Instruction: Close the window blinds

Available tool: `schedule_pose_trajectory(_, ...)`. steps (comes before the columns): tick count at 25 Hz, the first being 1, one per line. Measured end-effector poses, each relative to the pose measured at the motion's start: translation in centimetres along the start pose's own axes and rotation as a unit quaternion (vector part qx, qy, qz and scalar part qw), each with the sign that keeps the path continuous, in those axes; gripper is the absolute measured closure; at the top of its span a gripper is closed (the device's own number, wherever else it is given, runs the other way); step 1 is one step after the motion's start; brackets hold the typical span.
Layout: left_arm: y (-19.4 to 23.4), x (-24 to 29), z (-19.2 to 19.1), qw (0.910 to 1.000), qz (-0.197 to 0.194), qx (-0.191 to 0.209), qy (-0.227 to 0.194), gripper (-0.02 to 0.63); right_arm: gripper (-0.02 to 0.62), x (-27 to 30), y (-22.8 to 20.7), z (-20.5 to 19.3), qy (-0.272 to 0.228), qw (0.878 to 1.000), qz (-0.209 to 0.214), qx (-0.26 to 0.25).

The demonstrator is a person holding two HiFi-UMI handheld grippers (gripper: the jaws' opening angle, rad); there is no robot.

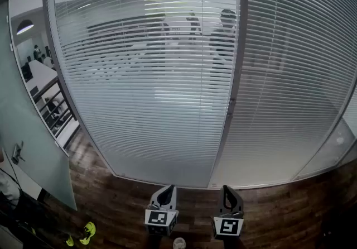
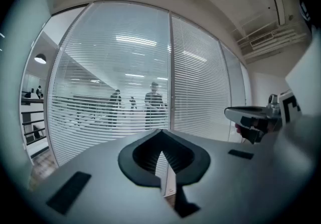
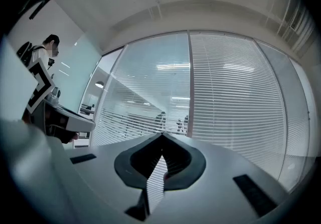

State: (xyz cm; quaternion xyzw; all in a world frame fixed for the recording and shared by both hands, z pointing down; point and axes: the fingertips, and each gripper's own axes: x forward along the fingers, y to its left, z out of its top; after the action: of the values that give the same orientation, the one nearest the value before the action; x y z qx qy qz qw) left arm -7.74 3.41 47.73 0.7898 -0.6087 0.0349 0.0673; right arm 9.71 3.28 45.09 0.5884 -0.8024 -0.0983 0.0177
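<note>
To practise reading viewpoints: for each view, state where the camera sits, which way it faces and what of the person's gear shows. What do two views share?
Head view: on the head, facing down at blinds and floor; left gripper and right gripper show.
Left gripper view: on that gripper, facing the blinds; own shut jaws, right gripper beside.
Right gripper view: likewise; own shut jaws, left gripper beside.
Shared: the blinds.

Right gripper view. My right gripper (image 3: 161, 137) faces the window blinds (image 3: 235, 102); my fingers (image 3: 210, 160) meet at their tips, with nothing held between them. Left of the upright frame post (image 3: 189, 82) the slats stand tilted open, and figures (image 3: 161, 119) show through the glass; right of it the slats lie closer. My left gripper (image 3: 83, 122) enters at the left edge, with a person (image 3: 42, 49) standing beyond it.
</note>
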Motion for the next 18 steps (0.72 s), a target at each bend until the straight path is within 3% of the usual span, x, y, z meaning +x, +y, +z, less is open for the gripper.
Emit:
schedule_pose_trajectory(5, 2.5, -0.5, 0.7, 0.9997, 0.023, 0.005, -0.006, 0.606, 0.595, 1.1, 1.1, 0.0, 0.011, 1.0, 0.001, 0.016)
schedule_pose_trajectory(15, 3.0, -1.1, 0.7, 0.9995, 0.03, 0.001, -0.006, 0.606, 0.595, 1.1, 2.1, 0.3, -0.008, 1.0, 0.013, 0.013)
schedule_pose_trajectory(18, 3.1, -1.0, 1.4, 0.9994, 0.029, 0.009, -0.014, 0.606, 0.595, 1.1, 1.7, 0.0, 0.011, 1.0, 0.001, 0.017)
